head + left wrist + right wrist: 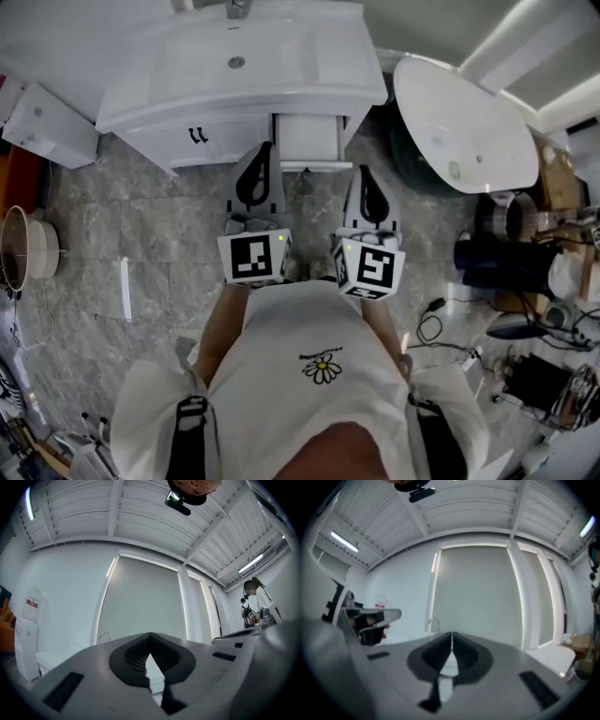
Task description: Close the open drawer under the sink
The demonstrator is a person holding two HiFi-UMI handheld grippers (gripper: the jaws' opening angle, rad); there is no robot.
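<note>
A white vanity (pixel 141 105) with a sink (pixel 234 58) stands ahead of me in the head view. Its drawer (pixel 307 139) under the sink's right half is pulled out toward me. My left gripper (pixel 265 150) points at the vanity just left of the drawer front, a little short of it. It is shut, with nothing held (pixel 150 637). My right gripper (pixel 365 173) hangs to the right of the drawer and further back from it. Its jaws are also shut and empty (pixel 452 637). Both gripper views look over the sink top at a pale wall panel.
Cabinet doors with black handles (pixel 197 135) sit left of the drawer. A white oval tub (pixel 466 122) stands at the right, with cables and clutter (pixel 525 281) beyond. A small white cabinet (pixel 47 127) and a round basket (pixel 23 246) are at the left. The floor is grey stone tile.
</note>
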